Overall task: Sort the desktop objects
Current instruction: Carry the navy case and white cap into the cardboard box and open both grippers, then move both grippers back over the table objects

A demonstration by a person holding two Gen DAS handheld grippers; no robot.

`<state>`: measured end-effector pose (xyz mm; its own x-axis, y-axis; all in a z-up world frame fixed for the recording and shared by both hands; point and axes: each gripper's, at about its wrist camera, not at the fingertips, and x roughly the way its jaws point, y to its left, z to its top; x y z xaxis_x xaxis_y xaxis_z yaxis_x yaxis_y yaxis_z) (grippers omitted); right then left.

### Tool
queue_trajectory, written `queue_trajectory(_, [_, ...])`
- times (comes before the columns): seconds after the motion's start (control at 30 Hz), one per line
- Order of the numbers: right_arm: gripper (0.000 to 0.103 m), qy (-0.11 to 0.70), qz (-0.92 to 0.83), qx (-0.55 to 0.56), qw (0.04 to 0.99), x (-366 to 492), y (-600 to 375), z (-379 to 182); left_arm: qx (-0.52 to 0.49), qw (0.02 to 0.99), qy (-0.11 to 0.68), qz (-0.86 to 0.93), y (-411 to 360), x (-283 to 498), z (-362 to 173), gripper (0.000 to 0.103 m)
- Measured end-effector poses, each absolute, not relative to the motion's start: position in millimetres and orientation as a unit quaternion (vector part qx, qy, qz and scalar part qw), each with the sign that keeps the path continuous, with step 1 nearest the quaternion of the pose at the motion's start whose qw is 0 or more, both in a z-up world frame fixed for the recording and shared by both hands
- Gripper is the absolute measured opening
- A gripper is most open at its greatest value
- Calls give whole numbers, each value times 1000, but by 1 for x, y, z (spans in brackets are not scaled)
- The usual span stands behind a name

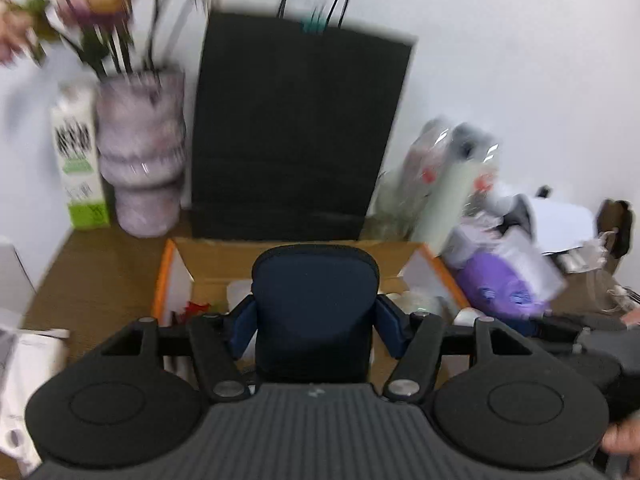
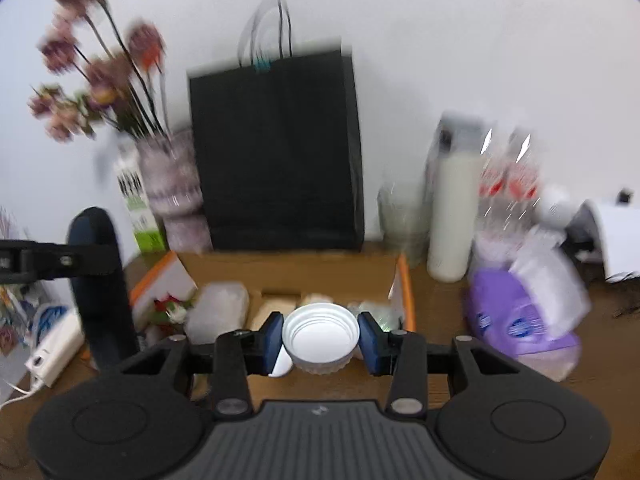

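The left gripper (image 1: 316, 322) clamps a dark blue case (image 1: 316, 312) above the open cardboard box (image 1: 304, 258). The right gripper (image 2: 320, 340) grips a white lid (image 2: 320, 338) (hollow side facing the camera) over the same box, in front of a black paper bag (image 2: 276, 152).

Your views are evenly bright, but everything ahead of both tools smears with motion blur, and fisheye corners go dark.

Surface: wooden table (image 2: 520, 392)
Ahead of tool: open cardboard box (image 2: 296, 268)
Behind box: black paper bag (image 2: 276, 152)
Ahead, left: vase (image 2: 176, 188)
Ahead, right: white bottle (image 2: 452, 216), purple pack (image 2: 516, 320)
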<state>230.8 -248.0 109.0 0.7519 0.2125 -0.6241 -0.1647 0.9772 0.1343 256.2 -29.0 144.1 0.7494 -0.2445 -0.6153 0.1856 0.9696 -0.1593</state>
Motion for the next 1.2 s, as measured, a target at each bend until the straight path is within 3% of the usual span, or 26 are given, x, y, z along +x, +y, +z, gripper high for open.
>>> queue_trajectory(0.17, [39, 414, 94, 28, 905, 297, -227, 61, -34, 903, 415, -102, -49, 324, 91, 63])
queue_trajectory(0.27, [40, 435, 81, 39, 896, 316, -223, 44, -49, 904, 415, -92, -45, 338, 73, 70])
queue_trajectory(0.37, [64, 435, 85, 46, 895, 320, -222, 38, -80, 905, 408, -96, -34, 330, 74, 74])
queue_trajectory(0.53, [66, 396, 81, 49, 913, 294, -228, 64, -93, 930, 347, -77, -23, 285, 103, 89])
queue_trajectory(0.63, [76, 373, 72, 34, 924, 271, -230, 80, -114, 938, 314, -93, -12, 244, 117, 100])
queue_trajectory(0.8, [78, 351, 69, -5, 934, 219, -223, 92, -138, 934, 312, -108, 6, 174, 120, 101])
queue_trajectory(0.97, [81, 327, 76, -18, 942, 148, -217, 91, -91, 949, 287, -92, 4, 100, 112, 103])
queue_trajectory(1.2, [87, 298, 86, -11, 951, 43, -209, 62, -77, 944, 305, -94, 9, 17, 53, 103])
